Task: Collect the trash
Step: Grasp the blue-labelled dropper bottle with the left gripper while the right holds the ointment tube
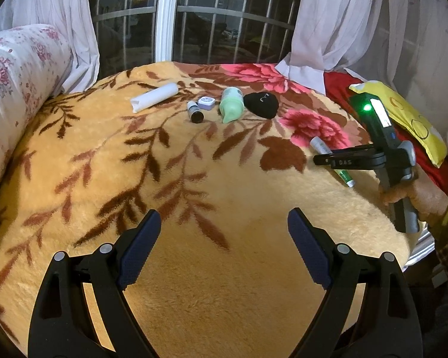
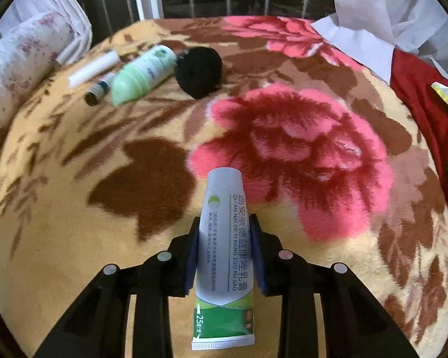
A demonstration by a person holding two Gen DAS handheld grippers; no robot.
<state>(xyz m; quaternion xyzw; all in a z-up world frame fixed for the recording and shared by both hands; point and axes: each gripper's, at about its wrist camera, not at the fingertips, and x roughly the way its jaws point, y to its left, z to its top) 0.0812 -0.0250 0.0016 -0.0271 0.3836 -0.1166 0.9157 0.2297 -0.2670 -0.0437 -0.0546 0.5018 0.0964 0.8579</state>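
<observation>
Ointment tube [image 2: 224, 250] clamped between right gripper [image 2: 225, 250] pads

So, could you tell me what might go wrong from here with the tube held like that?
1. The right gripper pinches the tube at mid-body, with both ends sticking out; it could pivot or slide loose on the way.
2. Squeezing a soft tube there may force cream out.
3. The left gripper hangs open, far from the green bottle, vial and black lump packed close together; a grab there might knock a neighbour.
</observation>
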